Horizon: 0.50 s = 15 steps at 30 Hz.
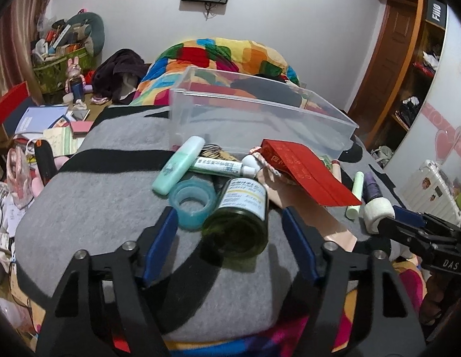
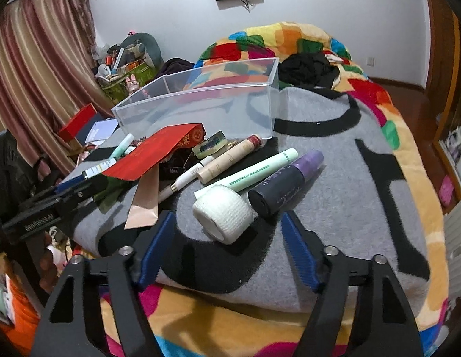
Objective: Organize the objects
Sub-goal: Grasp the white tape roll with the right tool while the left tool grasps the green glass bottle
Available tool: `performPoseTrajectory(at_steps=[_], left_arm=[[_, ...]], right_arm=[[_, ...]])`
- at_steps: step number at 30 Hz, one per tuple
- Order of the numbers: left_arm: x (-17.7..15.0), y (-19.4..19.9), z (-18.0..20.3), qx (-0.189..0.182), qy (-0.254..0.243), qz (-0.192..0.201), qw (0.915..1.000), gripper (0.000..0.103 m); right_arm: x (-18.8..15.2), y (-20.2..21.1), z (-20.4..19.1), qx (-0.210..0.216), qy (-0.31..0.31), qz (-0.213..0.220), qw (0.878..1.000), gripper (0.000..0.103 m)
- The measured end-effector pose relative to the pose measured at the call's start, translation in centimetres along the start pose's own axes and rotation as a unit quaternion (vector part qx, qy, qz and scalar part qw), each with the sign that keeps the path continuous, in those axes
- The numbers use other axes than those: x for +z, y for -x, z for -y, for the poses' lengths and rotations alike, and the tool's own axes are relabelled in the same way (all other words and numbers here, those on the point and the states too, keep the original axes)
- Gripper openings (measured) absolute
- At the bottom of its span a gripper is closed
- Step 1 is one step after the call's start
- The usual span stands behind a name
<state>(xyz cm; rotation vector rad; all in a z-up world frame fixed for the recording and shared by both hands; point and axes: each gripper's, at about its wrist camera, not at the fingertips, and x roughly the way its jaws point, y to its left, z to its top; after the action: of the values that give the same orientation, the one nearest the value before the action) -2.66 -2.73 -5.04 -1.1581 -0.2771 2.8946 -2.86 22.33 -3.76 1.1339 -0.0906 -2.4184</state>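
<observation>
Two things sit right at my open grippers: the dark green glass bottle with a white label [image 1: 239, 208], lying on its side between the spread blue fingers [image 1: 160, 238] of my left gripper [image 1: 227, 235], and the white roll of gauze-like bandage tape [image 2: 223, 215], lying just ahead of my right gripper [image 2: 227, 232], whose jaws are also wide apart and holding nothing. I judge the bottle to be the heavier and more fragile piece, smooth and apt to roll or slip, so I would close across its labelled barrel rather than the neck. The roll looks light, soft and grippy; a squeeze across its width should hold it, though it may dent. Beside the bottle rests a pale blue translucent tape ring [image 1: 191, 205], touching it, with a mint green highlighter [image 1: 178, 165] and a white ointment tube [image 1: 220, 166] just beyond. By the roll lie a dark bottle with a purple cap [image 2: 287, 183] and a slim mint tube [image 2: 254, 172], and a red paper envelope [image 2: 159, 151] covers part of the pile. Behind everything stands the clear plastic storage bin [image 1: 319, 110], empty as far as I can see, on the grey and black blanket [image 1: 96, 208] spread across the bed.
</observation>
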Motion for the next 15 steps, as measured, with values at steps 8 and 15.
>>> performPoseTrajectory(at_steps=[8, 15], left_arm=[[0.1, -0.6, 1.0, 0.001, -0.027, 0.012, 0.9996, 0.043], [-0.3, 0.6, 0.8, -0.011, -0.021, 0.011, 0.9997, 0.041]], right_arm=[[0.4, -0.5, -0.9, -0.004, -0.002, -0.002, 1.0, 0.039], [0.3, 0.7, -1.6, -0.005, 0.017, 0.014, 1.0, 0.038]])
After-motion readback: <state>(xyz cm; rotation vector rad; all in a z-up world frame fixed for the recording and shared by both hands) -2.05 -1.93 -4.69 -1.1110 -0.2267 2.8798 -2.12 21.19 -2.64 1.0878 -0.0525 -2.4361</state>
